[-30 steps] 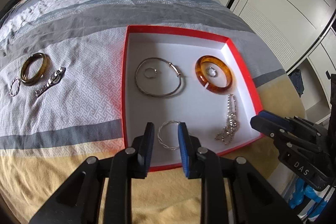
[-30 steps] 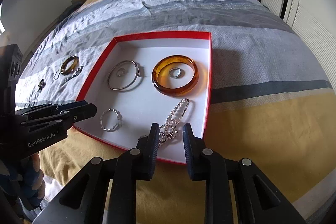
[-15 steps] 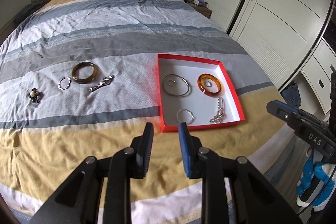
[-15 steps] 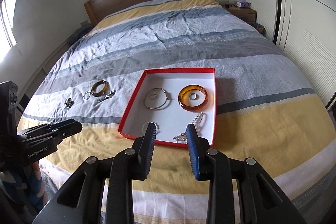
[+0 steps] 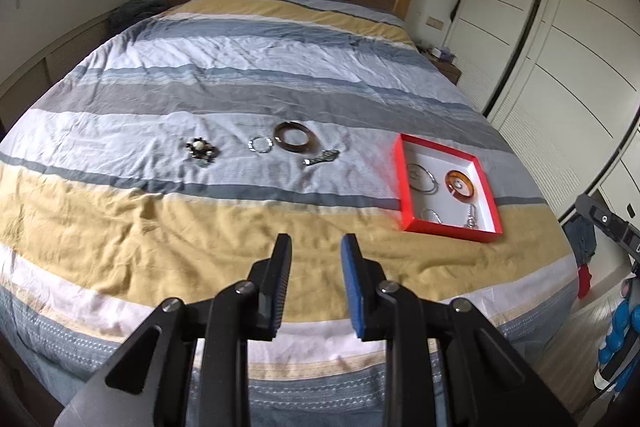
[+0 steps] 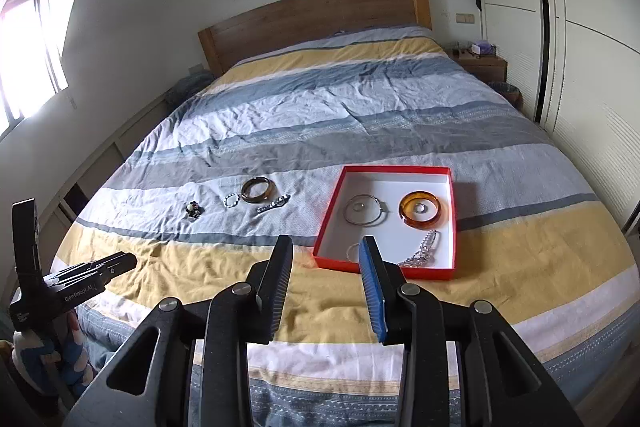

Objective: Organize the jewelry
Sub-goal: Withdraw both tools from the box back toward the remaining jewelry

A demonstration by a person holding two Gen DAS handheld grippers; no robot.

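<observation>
A red box with a white floor lies on the bed at the right. It holds a silver bangle, an amber bangle, a small silver bracelet and a silver chain. Left of the box on the bedspread lie a dark bangle, a small silver bracelet, a silver clasp piece and a beaded brooch. My left gripper and right gripper are open, empty and held well back above the bed's foot.
The striped bedspread covers a wide bed with a wooden headboard. White wardrobe doors line the right side. A nightstand stands by the headboard. A window is on the left wall.
Both grippers have pulled far back and up from the red box, so the whole bed now shows. The right gripper's jaws have opened wider. The jewelry has not moved.
</observation>
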